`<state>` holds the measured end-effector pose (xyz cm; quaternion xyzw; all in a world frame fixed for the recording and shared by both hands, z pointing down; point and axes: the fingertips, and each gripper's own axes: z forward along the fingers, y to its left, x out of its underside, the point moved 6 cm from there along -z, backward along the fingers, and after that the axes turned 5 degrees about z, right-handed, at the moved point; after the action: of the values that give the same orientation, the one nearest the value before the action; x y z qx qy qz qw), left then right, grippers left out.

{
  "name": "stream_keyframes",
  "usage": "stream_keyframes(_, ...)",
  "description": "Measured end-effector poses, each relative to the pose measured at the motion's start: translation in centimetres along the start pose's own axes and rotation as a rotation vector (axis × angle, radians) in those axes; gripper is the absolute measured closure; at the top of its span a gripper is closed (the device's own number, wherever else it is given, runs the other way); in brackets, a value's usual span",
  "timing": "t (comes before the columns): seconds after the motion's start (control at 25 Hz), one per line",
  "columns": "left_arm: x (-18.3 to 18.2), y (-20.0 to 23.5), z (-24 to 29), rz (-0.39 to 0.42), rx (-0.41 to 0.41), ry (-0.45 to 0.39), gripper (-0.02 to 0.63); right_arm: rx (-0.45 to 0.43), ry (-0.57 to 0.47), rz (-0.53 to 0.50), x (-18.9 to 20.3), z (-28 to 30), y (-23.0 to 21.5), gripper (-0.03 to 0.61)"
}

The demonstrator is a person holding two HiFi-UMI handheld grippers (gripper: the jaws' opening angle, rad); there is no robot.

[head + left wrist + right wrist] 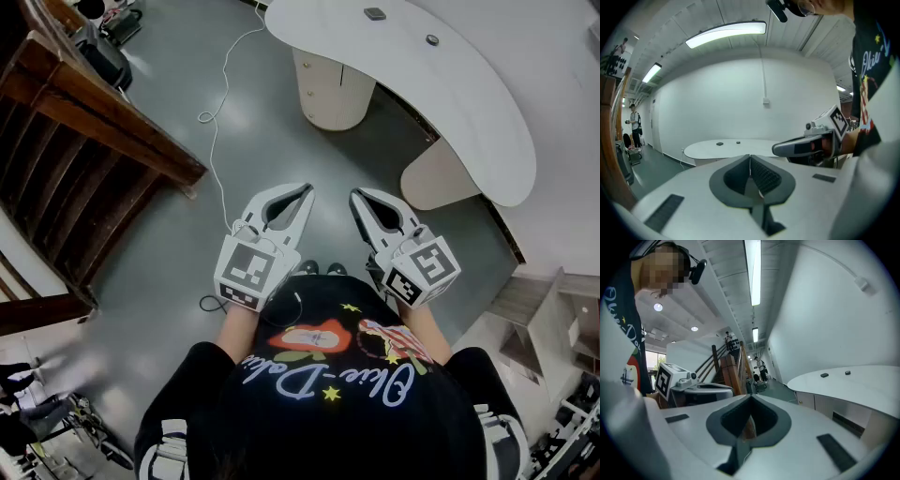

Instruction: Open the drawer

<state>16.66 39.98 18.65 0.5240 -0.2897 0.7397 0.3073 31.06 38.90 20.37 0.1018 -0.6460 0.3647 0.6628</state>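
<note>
You are at the approach step: the drawer has not been reached or touched. At your far left the wooden staircase (84, 122) borders the grey floor (272, 141), and a thin white cable (217, 141) trails across the floor ahead of you. Your left tool (306, 191) is held out in front of your chest, its jaws pressed together with nothing between them. Just beside it, the right tool (357, 195) is closed and empty too. Both are well apart from the white table (469, 103) ahead and to the right. I cannot pick out the drawer for certain. My guess is that it sits in the cream pedestal (330, 89) under the table, whose front shows seams.

Next, I judge, you need to step towards that pedestal and spread one tool's jaws. Line them up with the drawer's handle or edge, then close and pull straight back.

The head view gives the layout: both tools side by side, with open floor between you and the table. It looks down on the pedestal too steeply to show any handle. The left gripper view shows the table top only from afar, plus a person (633, 123) standing at the far left. The right gripper view looks in under the table top and shows cabinet fronts (820, 406) with a dark slot (845, 422), perhaps a pull.
</note>
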Motion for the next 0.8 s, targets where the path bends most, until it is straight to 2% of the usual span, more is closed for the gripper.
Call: stream_keyframes(0.8, -0.2, -1.1, 0.6, -0.041, -0.060, 0.001, 0.607, -0.049, -0.038, 0.053, -0.1, -1.2, -1.9, 0.580)
